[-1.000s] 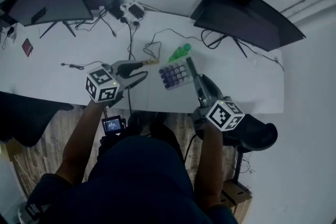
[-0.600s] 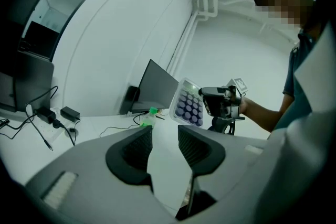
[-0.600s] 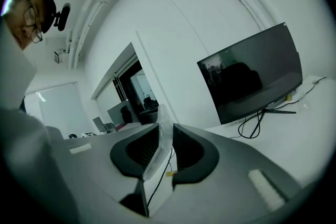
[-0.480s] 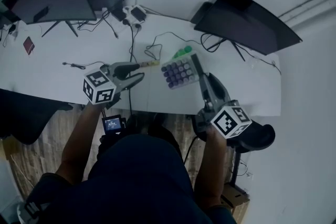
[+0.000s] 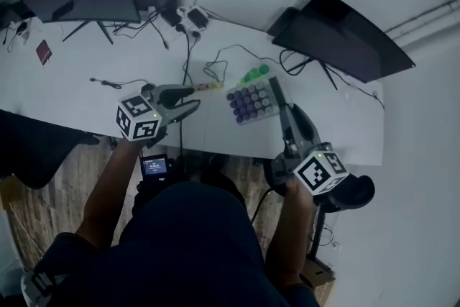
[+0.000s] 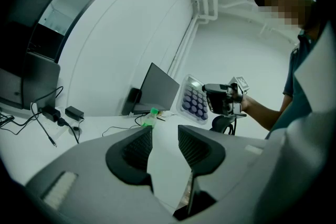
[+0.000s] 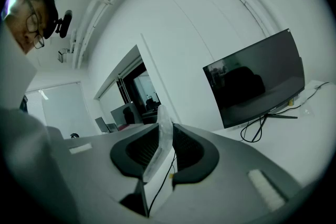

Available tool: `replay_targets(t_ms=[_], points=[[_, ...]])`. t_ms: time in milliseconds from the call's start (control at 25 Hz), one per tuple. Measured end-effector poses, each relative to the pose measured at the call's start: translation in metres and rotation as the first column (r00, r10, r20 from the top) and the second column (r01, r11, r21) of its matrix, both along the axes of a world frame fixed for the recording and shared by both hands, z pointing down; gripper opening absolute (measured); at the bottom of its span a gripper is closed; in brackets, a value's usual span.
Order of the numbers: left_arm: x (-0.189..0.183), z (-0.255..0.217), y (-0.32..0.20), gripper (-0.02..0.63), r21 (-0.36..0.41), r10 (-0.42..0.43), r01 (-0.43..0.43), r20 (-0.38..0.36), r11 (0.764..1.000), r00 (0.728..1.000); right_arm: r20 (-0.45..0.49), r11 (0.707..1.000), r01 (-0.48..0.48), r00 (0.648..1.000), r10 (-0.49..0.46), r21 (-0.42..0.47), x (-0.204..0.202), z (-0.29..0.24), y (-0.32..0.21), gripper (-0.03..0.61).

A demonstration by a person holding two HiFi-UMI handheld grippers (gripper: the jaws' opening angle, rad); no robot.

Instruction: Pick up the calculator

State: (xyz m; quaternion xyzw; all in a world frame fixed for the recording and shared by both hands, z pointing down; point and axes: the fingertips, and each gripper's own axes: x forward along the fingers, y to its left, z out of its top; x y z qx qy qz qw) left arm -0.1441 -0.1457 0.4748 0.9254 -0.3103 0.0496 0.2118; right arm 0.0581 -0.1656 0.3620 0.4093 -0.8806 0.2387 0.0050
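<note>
Seen along my right tool [image 5: 275, 88], the calculator [image 7: 160, 139] is only a thin pale edge between the pads, with its keys turned out of sight. The head view shows its rows of dark round keys, but their markings are too small to read. That tool is clamped on the calculator's right edge and holds it clear of the tabletop [image 5: 72, 93], just in front of the green bottle [image 5: 255, 72], hiding the bottle's base. My left tool [image 5: 195, 98], left of the bottle, has its jaws apart around nothing.
</note>
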Motion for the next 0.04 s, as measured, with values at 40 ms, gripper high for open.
replay_targets(t_ms=[40], points=[[0.0000, 0.0001, 0.0003, 0.152, -0.001, 0.001, -0.001, 0.000, 1.000, 1.000, -0.001, 1.000, -0.001, 1.000, 0.001, 0.000, 0.0003, -0.0006, 0.0006, 0.091]])
